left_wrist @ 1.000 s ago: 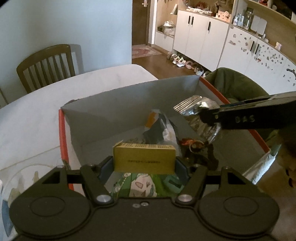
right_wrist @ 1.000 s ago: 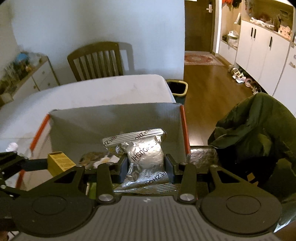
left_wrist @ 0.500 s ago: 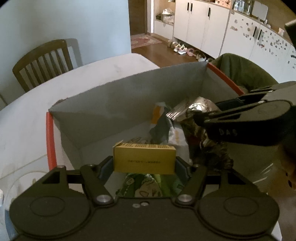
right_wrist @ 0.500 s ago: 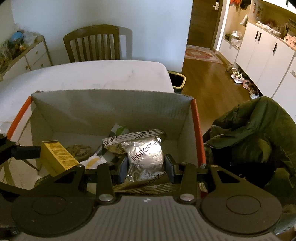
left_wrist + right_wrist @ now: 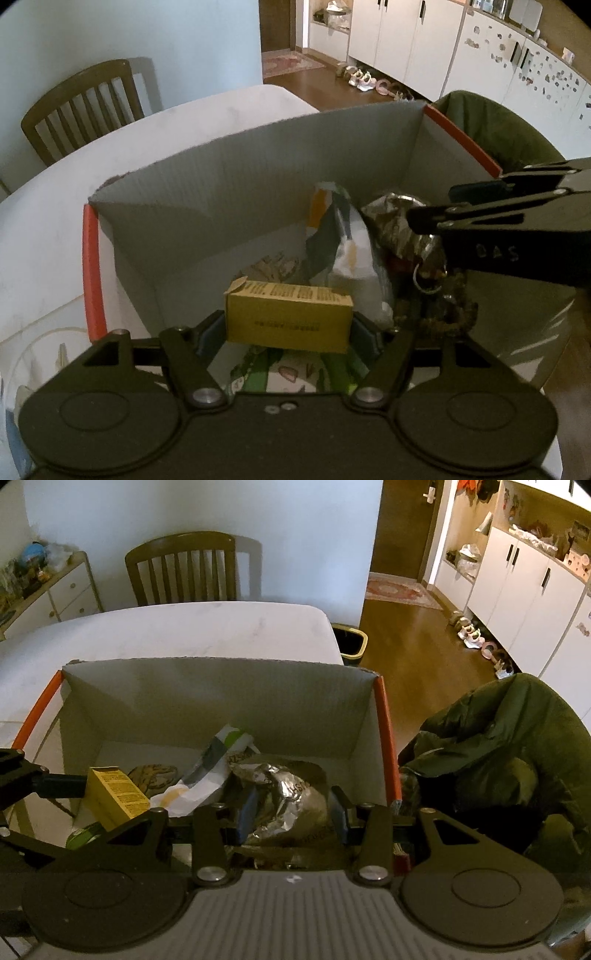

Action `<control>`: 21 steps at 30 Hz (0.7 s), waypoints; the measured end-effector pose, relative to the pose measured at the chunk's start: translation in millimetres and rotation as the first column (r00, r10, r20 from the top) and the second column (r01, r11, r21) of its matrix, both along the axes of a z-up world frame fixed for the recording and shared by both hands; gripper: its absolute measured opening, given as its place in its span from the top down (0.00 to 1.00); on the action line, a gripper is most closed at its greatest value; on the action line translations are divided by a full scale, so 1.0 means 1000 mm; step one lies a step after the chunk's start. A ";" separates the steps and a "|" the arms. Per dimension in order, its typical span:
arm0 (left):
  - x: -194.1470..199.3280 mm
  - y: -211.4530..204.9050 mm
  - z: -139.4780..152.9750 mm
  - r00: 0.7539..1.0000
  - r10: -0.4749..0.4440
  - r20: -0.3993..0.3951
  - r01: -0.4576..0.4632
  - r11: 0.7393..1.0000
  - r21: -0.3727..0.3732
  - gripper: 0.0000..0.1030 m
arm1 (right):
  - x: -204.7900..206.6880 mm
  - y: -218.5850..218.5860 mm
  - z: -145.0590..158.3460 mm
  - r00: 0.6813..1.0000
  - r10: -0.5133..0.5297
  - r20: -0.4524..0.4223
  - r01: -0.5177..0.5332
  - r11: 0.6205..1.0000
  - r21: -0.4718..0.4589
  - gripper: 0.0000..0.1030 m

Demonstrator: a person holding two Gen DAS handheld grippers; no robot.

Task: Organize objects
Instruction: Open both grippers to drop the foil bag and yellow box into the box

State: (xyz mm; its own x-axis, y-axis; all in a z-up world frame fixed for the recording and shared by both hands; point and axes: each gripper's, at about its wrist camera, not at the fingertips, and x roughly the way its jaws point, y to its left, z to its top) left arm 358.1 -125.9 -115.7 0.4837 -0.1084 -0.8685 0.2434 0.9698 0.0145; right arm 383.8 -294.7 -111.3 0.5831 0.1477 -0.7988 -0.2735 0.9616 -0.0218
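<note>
A grey cardboard box [image 5: 258, 184] with orange edges stands on the white table [image 5: 184, 627]. My left gripper [image 5: 289, 326] hangs inside it at the near left; its jaws are opening with a small yellow carton [image 5: 288, 314] still between the pads. My right gripper [image 5: 293, 805] is low in the box's right half, shut on a crumpled silver foil pouch [image 5: 291, 794]. In the left wrist view the right gripper [image 5: 480, 221] reaches in from the right. The yellow carton [image 5: 110, 797] shows at the left of the right wrist view.
The box also holds a white, green and orange packet [image 5: 343, 236], a green patterned packet [image 5: 295, 369] and a key ring [image 5: 424, 280]. A wooden chair [image 5: 181, 568] stands behind the table. A green jacket [image 5: 498, 746] lies to the right, a bin [image 5: 349, 642] on the floor.
Both grippers have sunk lower into the box with their loads. The foil pouch now sits down among the other packets, and the yellow carton tips slightly forward.
</note>
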 end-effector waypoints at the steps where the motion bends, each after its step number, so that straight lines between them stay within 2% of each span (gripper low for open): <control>1: -0.001 0.000 0.001 1.000 -0.002 0.003 0.002 1.000 0.002 0.31 | 0.000 -0.001 0.000 1.000 0.000 -0.003 0.000 1.000 0.003 0.59; 6: -0.006 0.001 0.006 1.000 0.007 0.025 -0.007 1.000 -0.008 0.19 | -0.005 -0.006 0.004 1.000 -0.008 -0.007 0.008 1.000 0.027 0.52; 12: -0.013 0.002 0.012 0.999 0.017 0.045 -0.016 1.000 -0.024 0.17 | -0.015 -0.012 0.007 1.000 -0.015 -0.010 0.015 0.999 0.051 0.49; 21: -0.030 0.011 0.032 0.995 0.049 0.091 -0.043 0.997 -0.066 0.16 | -0.036 -0.021 0.027 1.000 -0.006 0.022 0.004 0.994 0.110 0.46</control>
State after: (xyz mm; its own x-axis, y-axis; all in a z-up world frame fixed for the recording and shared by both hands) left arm 328.0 -114.9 -83.3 0.5671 -0.1376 -0.8121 0.1989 0.9796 -0.0271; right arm 347.9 -315.2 -84.5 0.6017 0.2311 -0.7646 -0.2693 0.9599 0.0783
